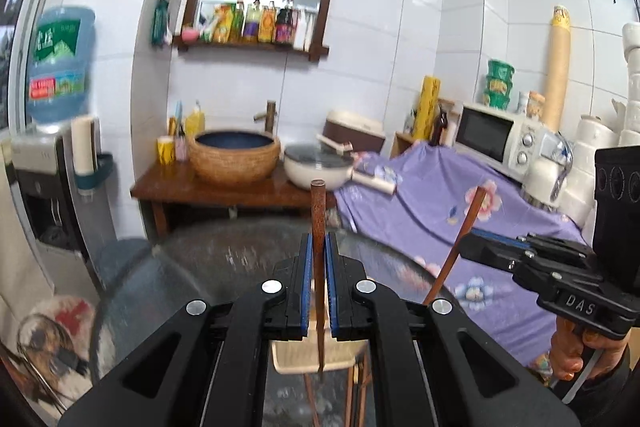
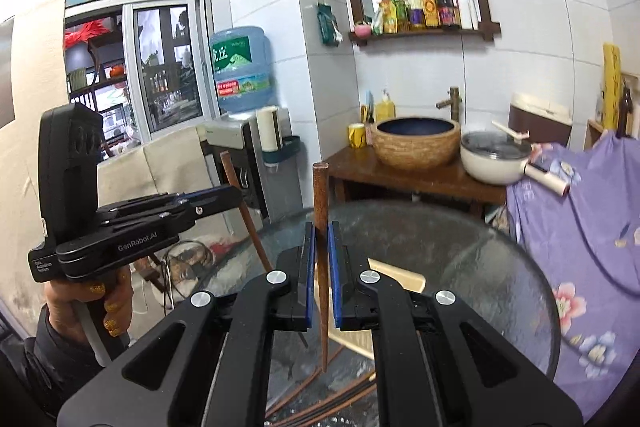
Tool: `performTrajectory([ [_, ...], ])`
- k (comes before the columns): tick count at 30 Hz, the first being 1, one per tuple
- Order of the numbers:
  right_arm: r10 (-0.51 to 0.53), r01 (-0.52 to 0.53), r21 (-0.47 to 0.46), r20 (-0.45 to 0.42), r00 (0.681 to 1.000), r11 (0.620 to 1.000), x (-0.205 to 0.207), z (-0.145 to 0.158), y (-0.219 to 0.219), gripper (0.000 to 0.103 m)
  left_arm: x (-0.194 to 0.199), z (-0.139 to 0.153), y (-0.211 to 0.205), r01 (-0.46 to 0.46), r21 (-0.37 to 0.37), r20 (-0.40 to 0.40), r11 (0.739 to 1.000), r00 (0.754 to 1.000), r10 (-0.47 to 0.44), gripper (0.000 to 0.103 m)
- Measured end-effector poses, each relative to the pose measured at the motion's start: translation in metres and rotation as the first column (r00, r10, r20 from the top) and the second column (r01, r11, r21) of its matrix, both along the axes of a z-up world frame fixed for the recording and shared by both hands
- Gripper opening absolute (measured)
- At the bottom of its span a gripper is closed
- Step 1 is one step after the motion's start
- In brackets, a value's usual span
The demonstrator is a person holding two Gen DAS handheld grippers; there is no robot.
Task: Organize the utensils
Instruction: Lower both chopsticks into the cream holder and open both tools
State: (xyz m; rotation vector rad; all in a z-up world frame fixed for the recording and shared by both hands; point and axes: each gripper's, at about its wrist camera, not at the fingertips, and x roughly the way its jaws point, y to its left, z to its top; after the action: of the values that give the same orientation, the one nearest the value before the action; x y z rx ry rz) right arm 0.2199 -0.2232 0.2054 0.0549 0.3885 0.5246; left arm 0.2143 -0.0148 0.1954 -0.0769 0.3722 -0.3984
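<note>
The left tool (image 1: 319, 247) is clenched on a brown chopstick (image 1: 318, 211), which stands nearly upright between its blue pads, blunt end up and thin end hanging below the jaws. The right tool (image 2: 321, 239) grips a second chopstick (image 2: 321, 195) the same way, and it too stands close to upright. Each tool shows in the other's view: the right one at the right edge of the left view, its stick leaning; the left one at the left edge of the right view.

Beneath both lies a round glass table (image 2: 460, 247). On it, just under the hanging tips, sits a pale tray (image 1: 304, 359), and near its close edge more chopsticks (image 2: 320, 399) lie loose on the glass in a fan.

The tray lies below and slightly ahead of both tools, about equally near to each. Since each stick's long axis runs up and down, it would probably have to be tipped toward level before it could rest in the tray.
</note>
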Motion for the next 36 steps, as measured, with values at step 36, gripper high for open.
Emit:
performTrajectory([
  [36,-0.18,0.176,-0.047,-0.109,0.977,0.983,0.103,-0.077,-0.007,0.007,0.1,-0.087,-0.022,-0.078,0.017,-0.216,0.997,0.973,0.08,0.007],
])
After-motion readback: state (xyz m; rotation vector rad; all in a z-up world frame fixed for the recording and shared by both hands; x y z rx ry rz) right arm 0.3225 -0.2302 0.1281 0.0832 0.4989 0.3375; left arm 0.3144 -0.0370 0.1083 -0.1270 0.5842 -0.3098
